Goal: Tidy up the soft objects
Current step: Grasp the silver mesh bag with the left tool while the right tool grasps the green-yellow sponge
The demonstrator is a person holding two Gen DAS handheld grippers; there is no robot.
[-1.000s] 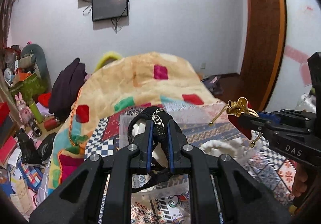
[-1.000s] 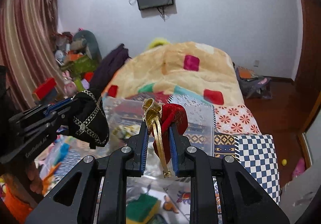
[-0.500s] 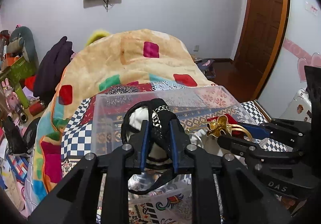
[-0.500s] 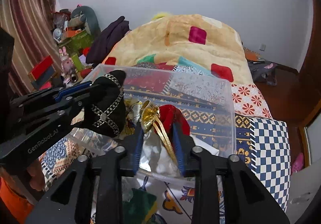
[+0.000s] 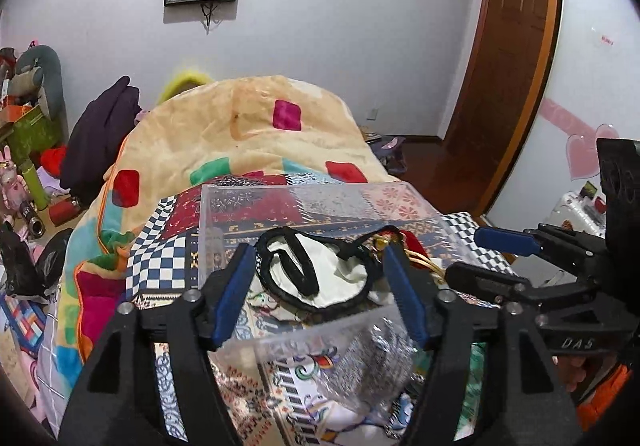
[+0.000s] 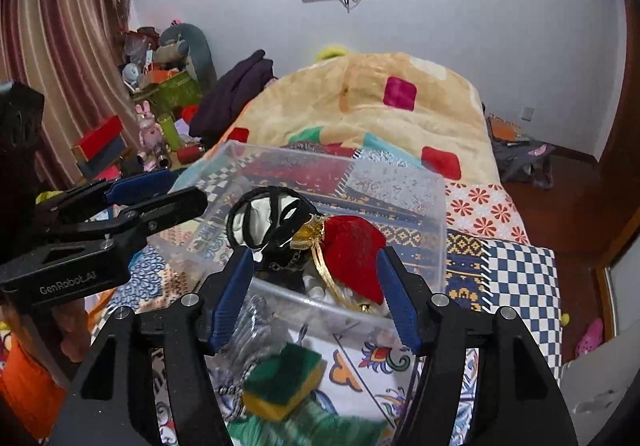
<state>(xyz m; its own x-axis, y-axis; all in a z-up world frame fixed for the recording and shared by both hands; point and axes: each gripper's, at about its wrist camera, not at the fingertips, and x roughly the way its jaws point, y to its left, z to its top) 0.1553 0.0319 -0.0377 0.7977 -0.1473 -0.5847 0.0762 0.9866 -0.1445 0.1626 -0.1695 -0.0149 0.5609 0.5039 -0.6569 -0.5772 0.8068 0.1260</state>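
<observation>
Both grippers have let go since a second ago. Left wrist view: the left gripper (image 5: 320, 286) gapes above the black-trimmed pouch (image 5: 316, 274) lying in the clear bin (image 5: 320, 190). Right wrist view: the right gripper (image 6: 316, 286) is spread wide, the red pouch (image 6: 354, 246) dropped beside it; withdraw straight up, avoiding the bin's rim.

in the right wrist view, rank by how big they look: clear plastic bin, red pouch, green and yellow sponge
1. clear plastic bin, easily the largest.
2 and 3. red pouch and green and yellow sponge look about alike; the sponge lies nearer the camera, so I won't rank them.
</observation>
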